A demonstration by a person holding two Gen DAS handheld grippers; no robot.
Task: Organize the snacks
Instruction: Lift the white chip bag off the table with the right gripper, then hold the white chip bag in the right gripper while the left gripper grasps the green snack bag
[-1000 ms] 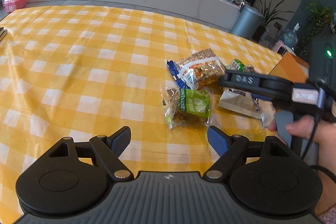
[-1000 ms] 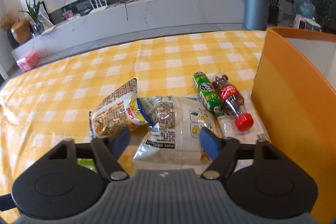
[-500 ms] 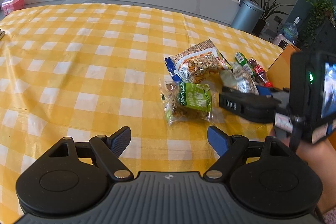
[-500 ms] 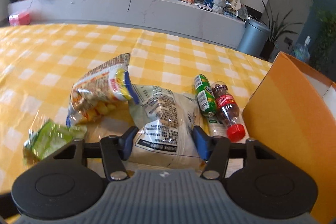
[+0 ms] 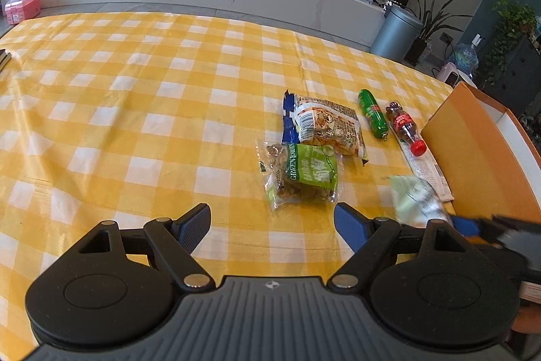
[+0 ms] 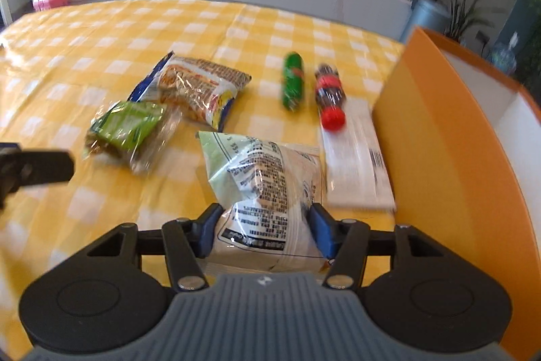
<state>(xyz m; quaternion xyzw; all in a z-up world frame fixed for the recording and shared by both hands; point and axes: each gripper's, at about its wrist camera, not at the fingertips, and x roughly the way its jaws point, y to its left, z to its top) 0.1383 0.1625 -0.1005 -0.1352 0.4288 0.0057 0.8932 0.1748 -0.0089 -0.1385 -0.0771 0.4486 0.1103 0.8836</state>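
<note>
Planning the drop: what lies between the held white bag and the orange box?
In the right wrist view, a flat white packet lies between the white bag and the orange box.

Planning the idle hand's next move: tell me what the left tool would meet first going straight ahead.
Likely the clear packet with the green label, lying just ahead of the open left tool; depth is uncertain.

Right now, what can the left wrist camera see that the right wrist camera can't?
Only the left wrist view shows the left gripper, jaws open over bare checkered tablecloth, and the trash bin in full.

Only the right wrist view shows the right gripper with its jaws clamped on the white snack bag, and the flat white packet whole.

Both show the green snack bag, the noodle bag, the green tube, the cola bottle and the orange box.
</note>
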